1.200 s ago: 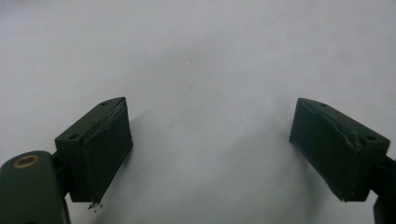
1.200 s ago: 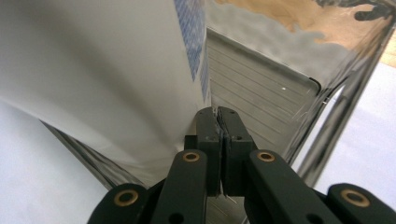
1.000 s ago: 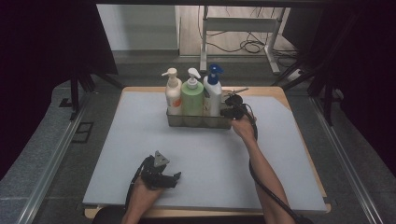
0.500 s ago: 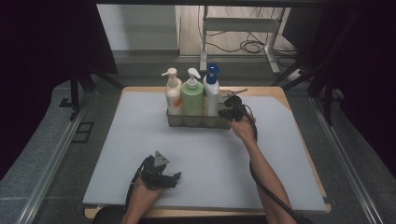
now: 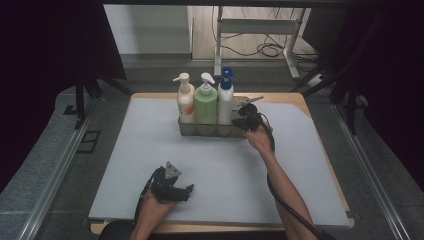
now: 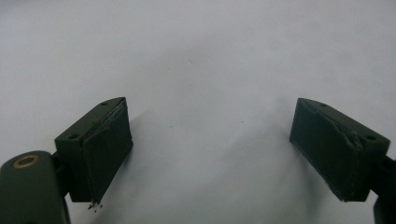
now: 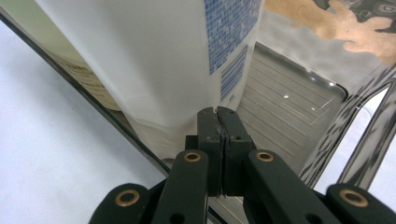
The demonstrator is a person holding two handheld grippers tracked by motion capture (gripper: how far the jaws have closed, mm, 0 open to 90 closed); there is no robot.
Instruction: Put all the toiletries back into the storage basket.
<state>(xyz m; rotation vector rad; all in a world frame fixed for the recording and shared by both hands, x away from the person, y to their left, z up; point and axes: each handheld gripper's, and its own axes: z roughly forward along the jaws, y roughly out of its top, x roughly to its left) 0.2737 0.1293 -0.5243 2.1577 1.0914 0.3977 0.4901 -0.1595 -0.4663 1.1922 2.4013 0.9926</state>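
A clear tray (image 5: 210, 131) stands at the back of the grey mat and holds three pump bottles: a cream one (image 5: 185, 102), a green one (image 5: 206, 105) and a white one with a blue pump (image 5: 226, 100). My right gripper (image 5: 240, 125) is at the tray's right end. In the right gripper view its jaws (image 7: 218, 116) are pressed together over the tray's (image 7: 289, 121) near wall, beside the white bottle (image 7: 140, 60). My left gripper (image 5: 187, 190) rests near the mat's front edge, open (image 6: 210, 144) over bare mat.
The grey mat (image 5: 150, 150) covers a wooden table (image 5: 295, 97). Metal rails run along both sides, and a frame with cables stands behind the table (image 5: 260, 30). A cable trails from the right gripper along the forearm (image 5: 285, 200).
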